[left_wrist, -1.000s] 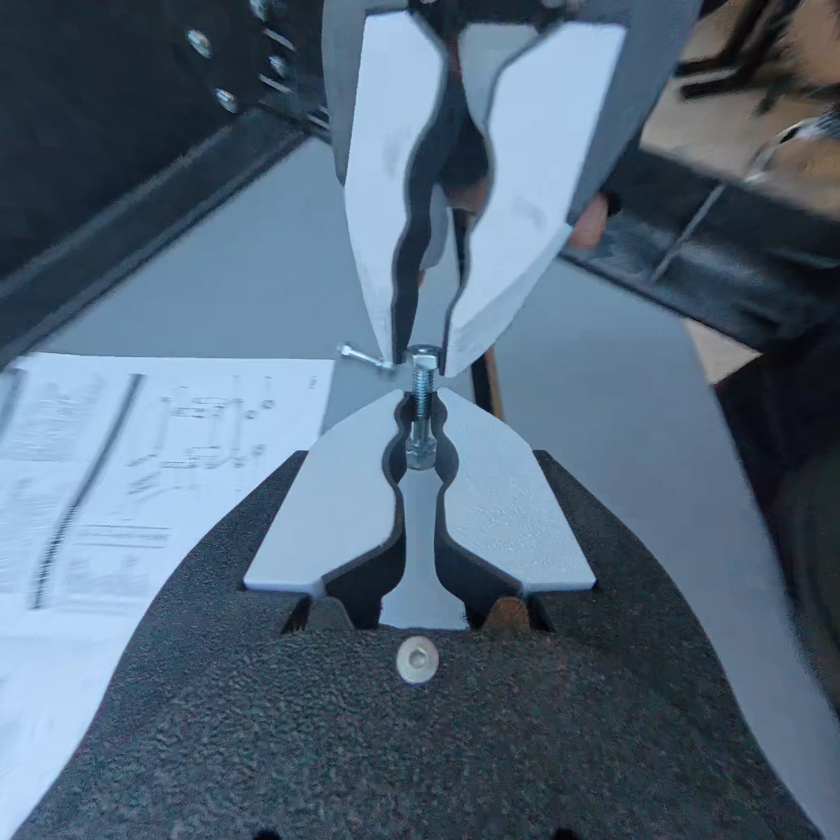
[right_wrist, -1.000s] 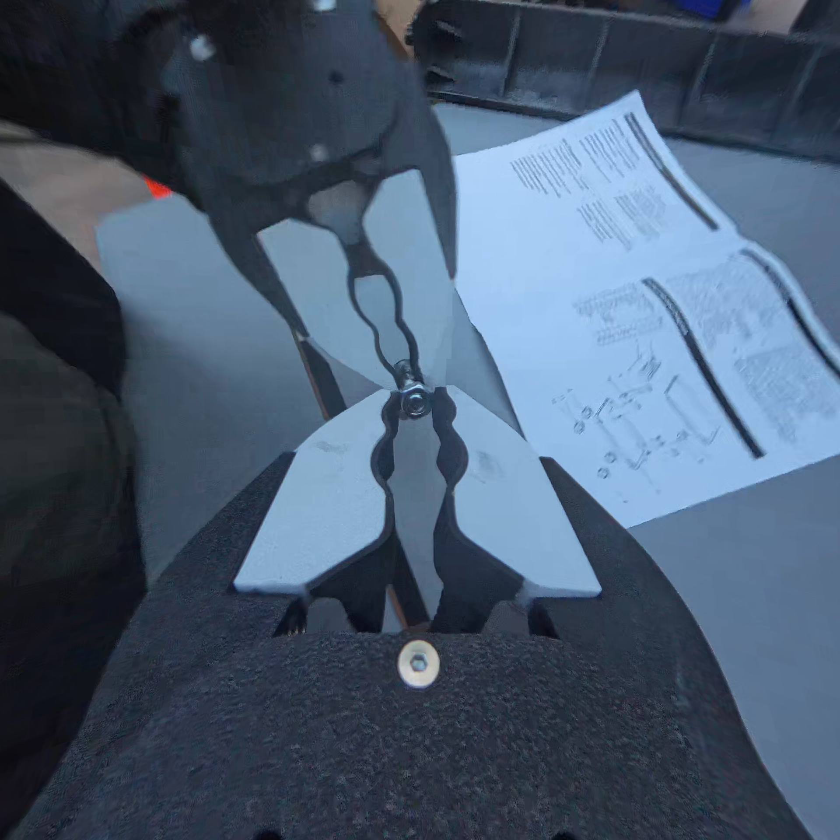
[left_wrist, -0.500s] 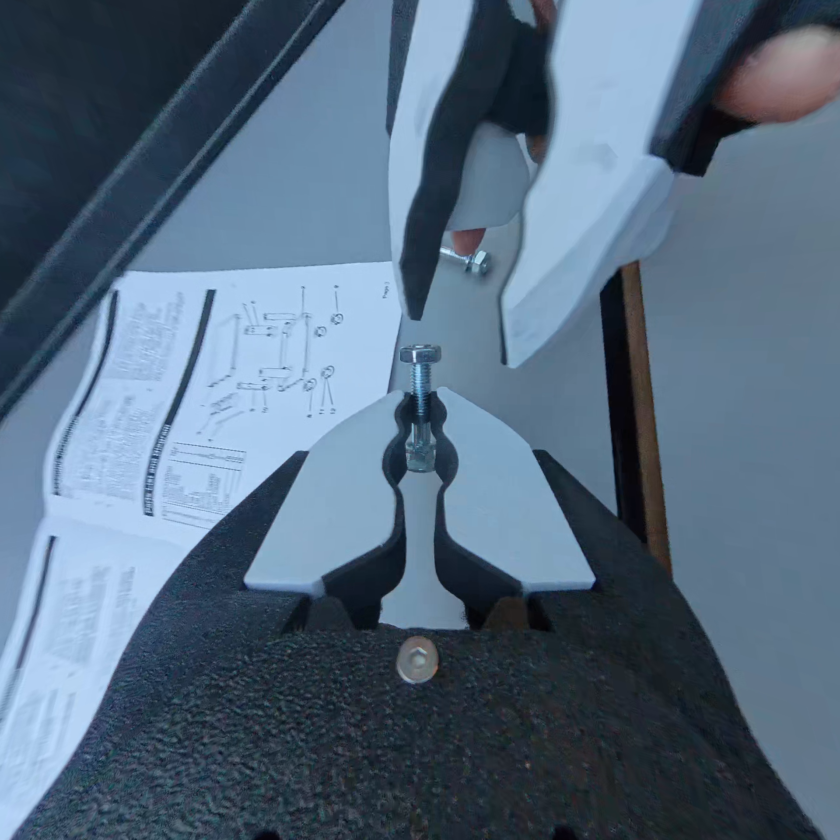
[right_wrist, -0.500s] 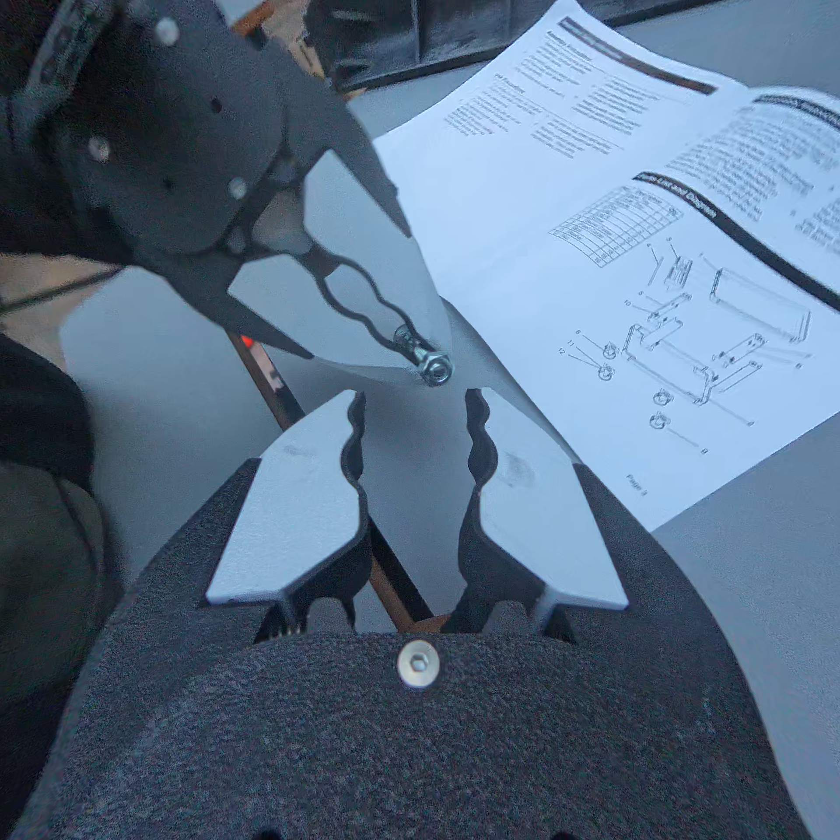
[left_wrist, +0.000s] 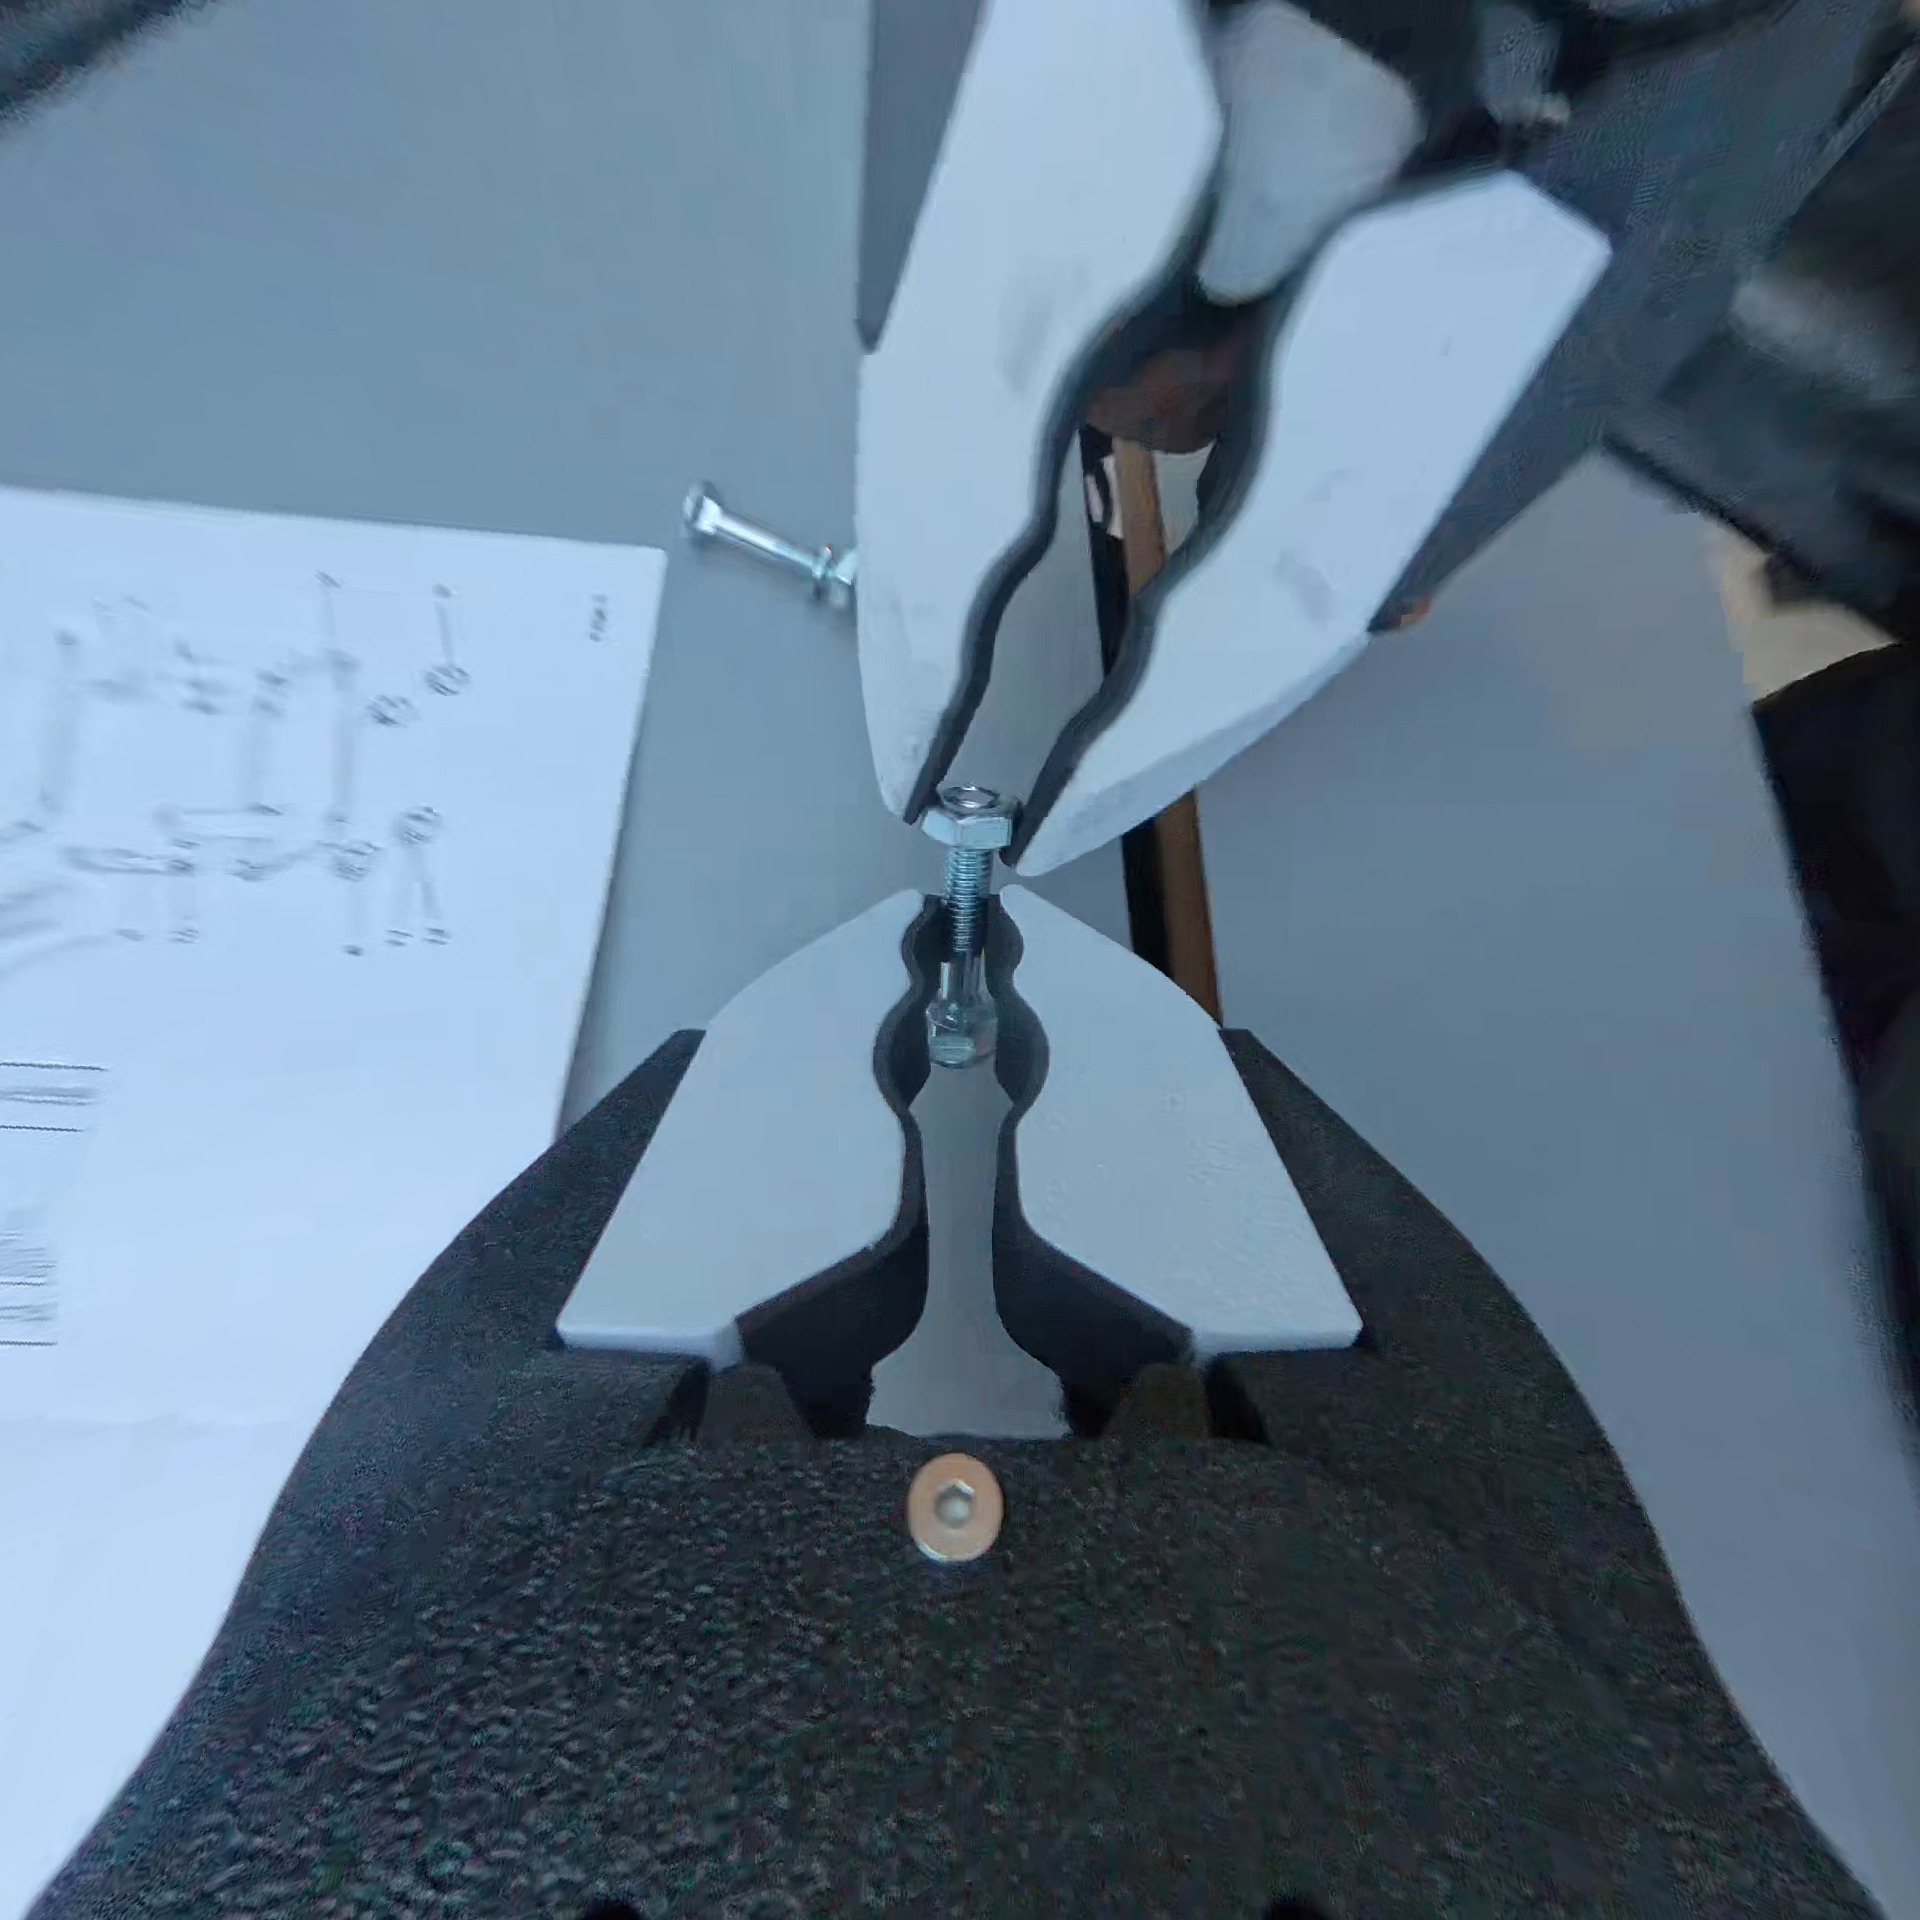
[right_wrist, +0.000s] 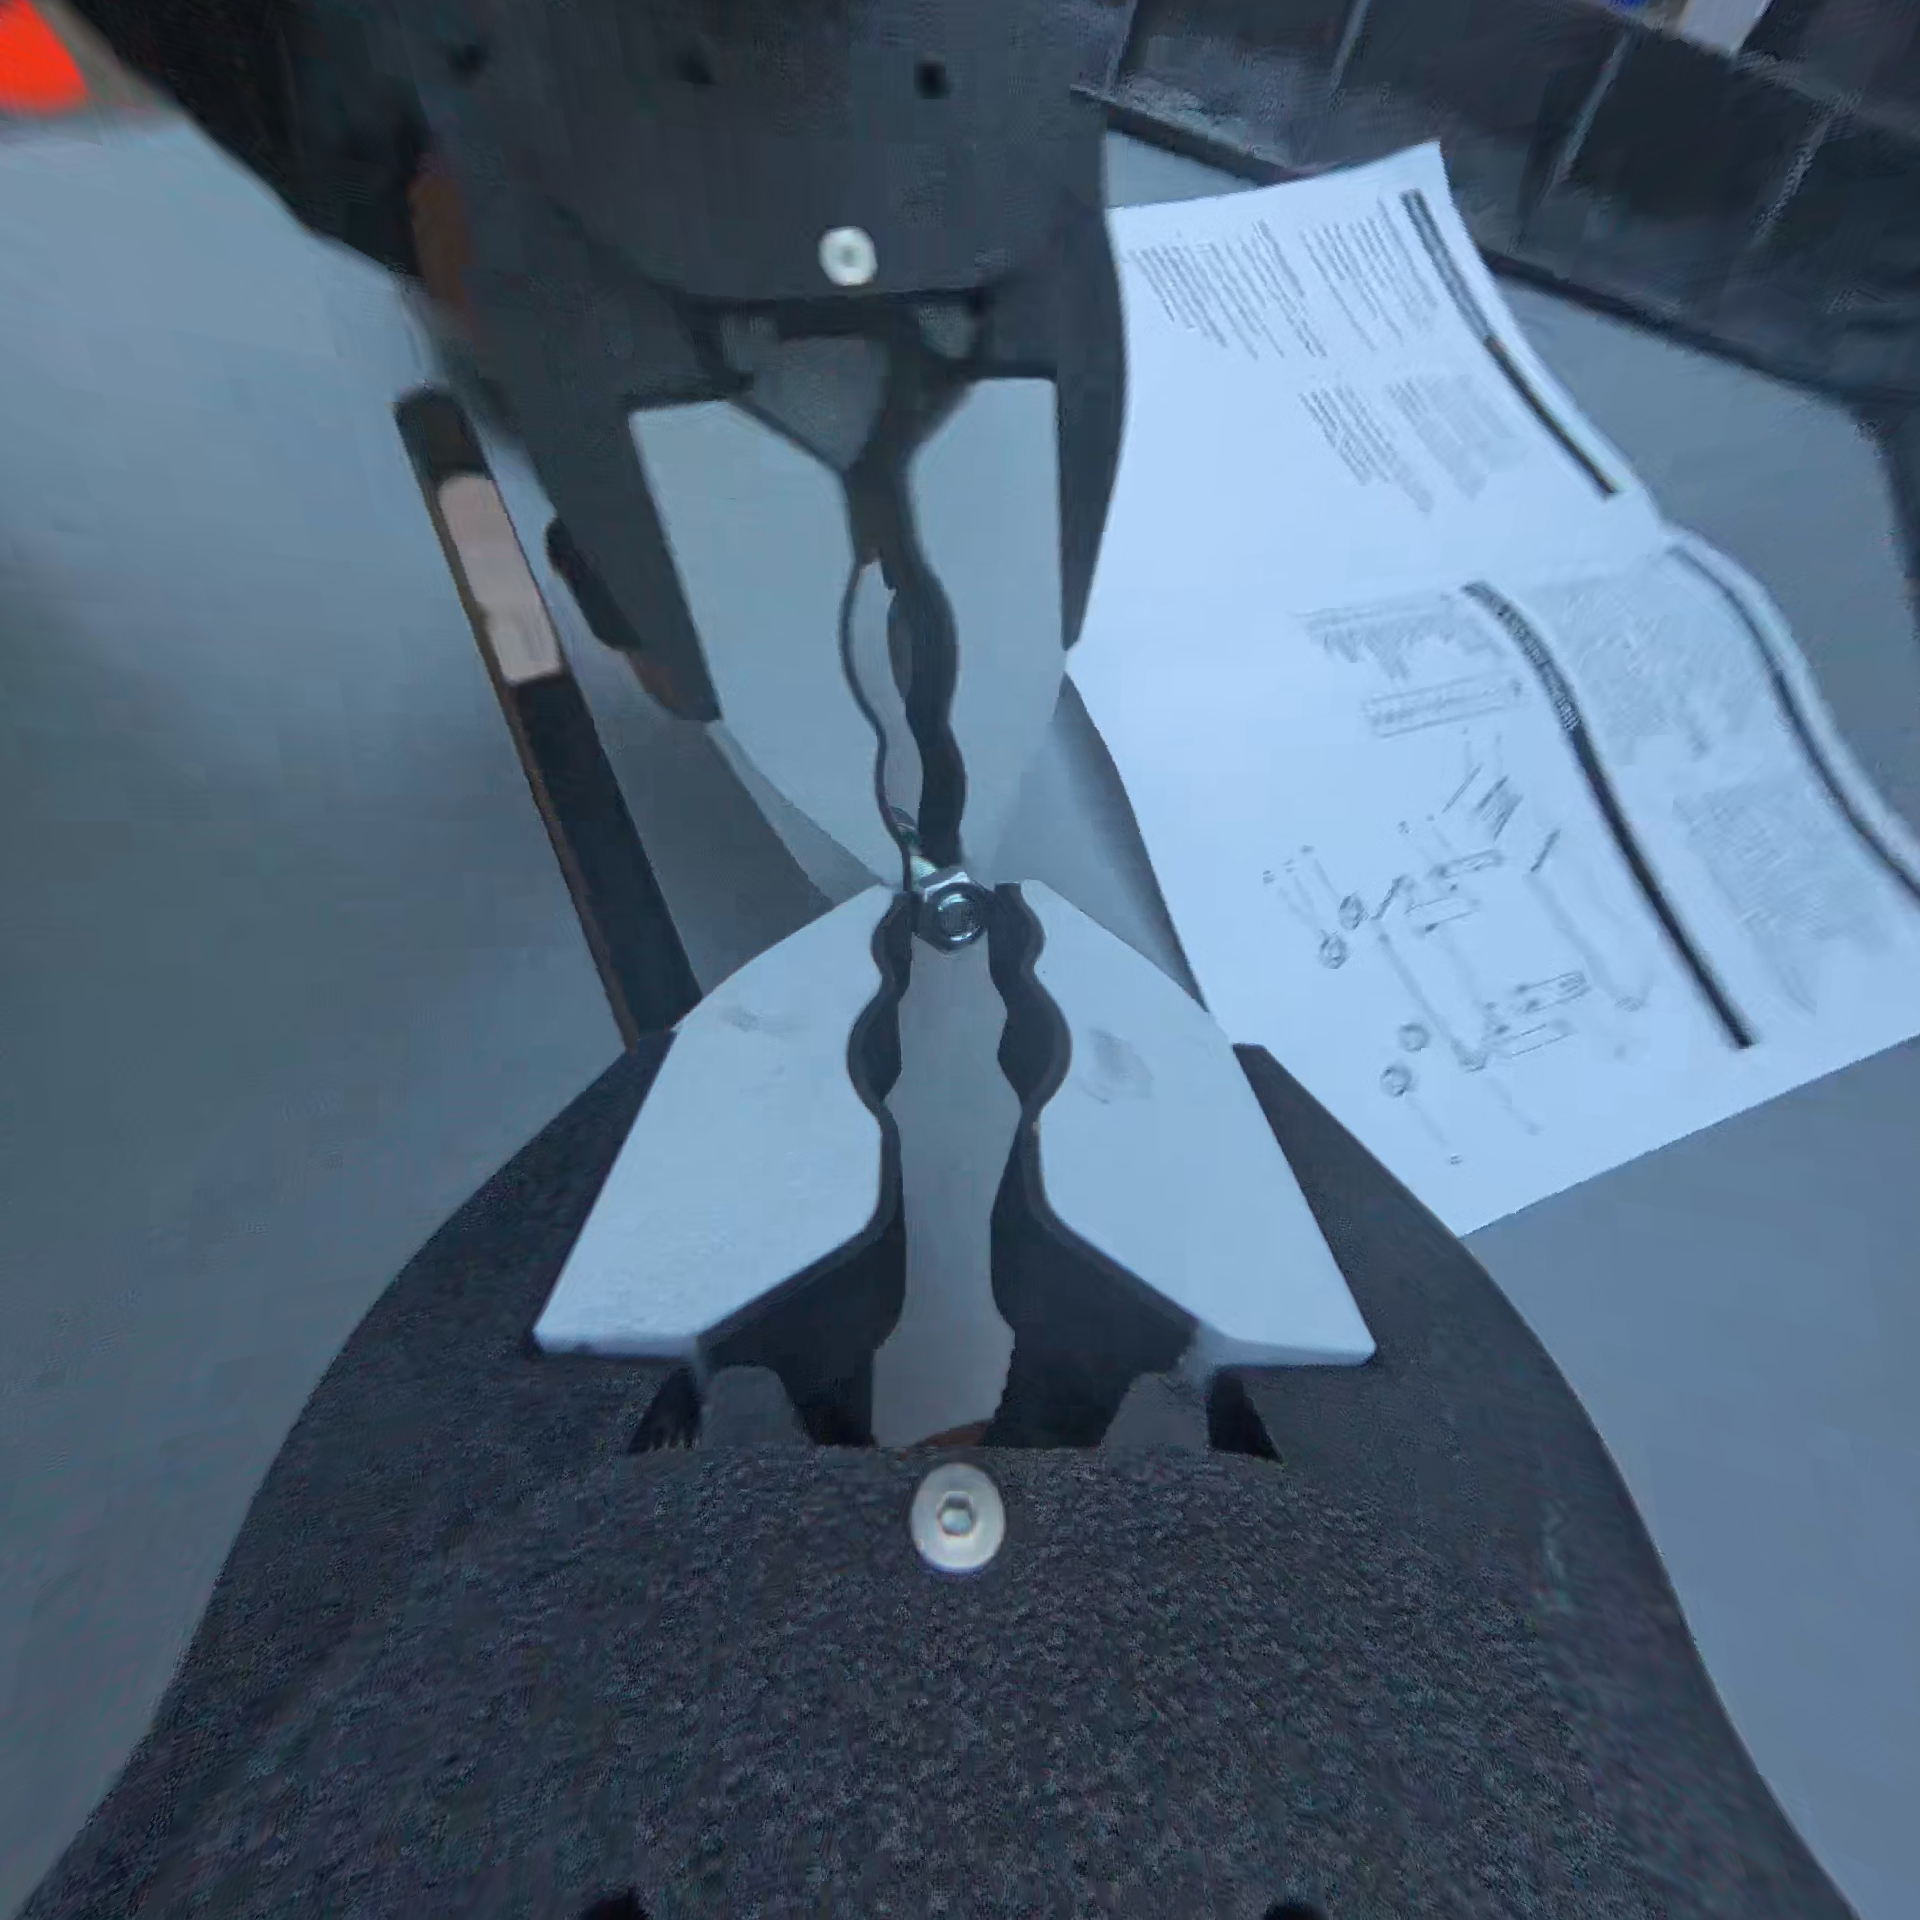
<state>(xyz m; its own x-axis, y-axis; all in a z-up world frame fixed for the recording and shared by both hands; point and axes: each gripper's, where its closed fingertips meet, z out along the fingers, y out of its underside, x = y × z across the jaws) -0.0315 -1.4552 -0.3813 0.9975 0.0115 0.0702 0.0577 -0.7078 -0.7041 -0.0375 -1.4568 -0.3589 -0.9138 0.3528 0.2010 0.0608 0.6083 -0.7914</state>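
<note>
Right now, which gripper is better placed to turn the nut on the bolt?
Right, probably. The right gripper is shut on the nut at its tips, while the left gripper clamps the bolt shaft and steadies it.

printed instruction sheet (right_wrist: 1455, 644) — text and diagrams, blurred, none legible

- Two bolts: one (left_wrist: 961, 914) upright between both gripper tips, one (left_wrist: 769, 545) lying far on the tabletop (left_wrist: 416, 312).
- One nut (left_wrist: 971, 821) atop the upright bolt.
- One printed sheet (left_wrist: 260, 831), left.
- Two grippers: left gripper (left_wrist: 961, 904), right gripper (right_wrist: 948, 894).
</note>
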